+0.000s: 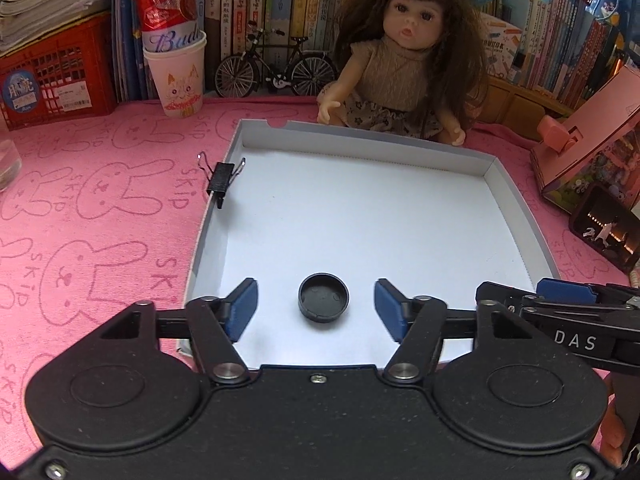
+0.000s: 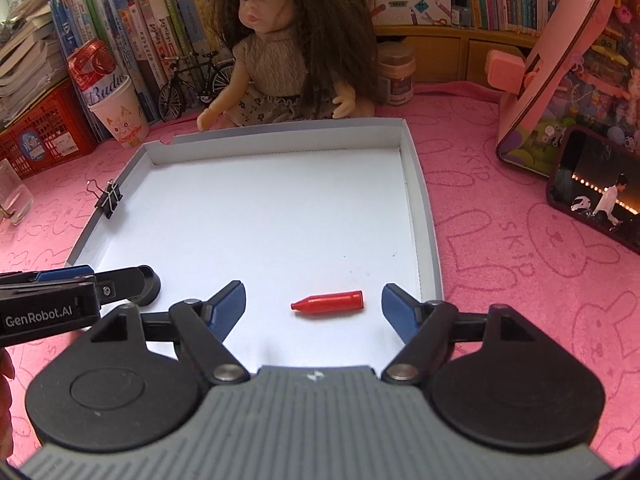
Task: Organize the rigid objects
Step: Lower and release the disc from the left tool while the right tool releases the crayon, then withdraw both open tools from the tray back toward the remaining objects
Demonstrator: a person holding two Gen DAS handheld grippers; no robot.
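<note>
1. Holding my left gripper (image 1: 316, 307) with its jaws wide and nothing pressed between them, I see the black round cap (image 1: 323, 297) lying hollow side up between the blue pads (image 1: 243, 307) but clear of both, on the floor of the white cardboard tray (image 1: 360, 138).
2. My right gripper (image 2: 314, 307) is wide too; the red crayon-shaped cap (image 2: 329, 302) lies on its side in the tray between its pads, untouched.
3. Both pieces look like light, stiff plastic, likely to skid on the smooth card.
4. I judge the round cap best pinched across its rim, the red one across its thicker straight end, not the taper.
5. A black binder clip (image 1: 221, 182) sits on the tray's left wall.
</note>
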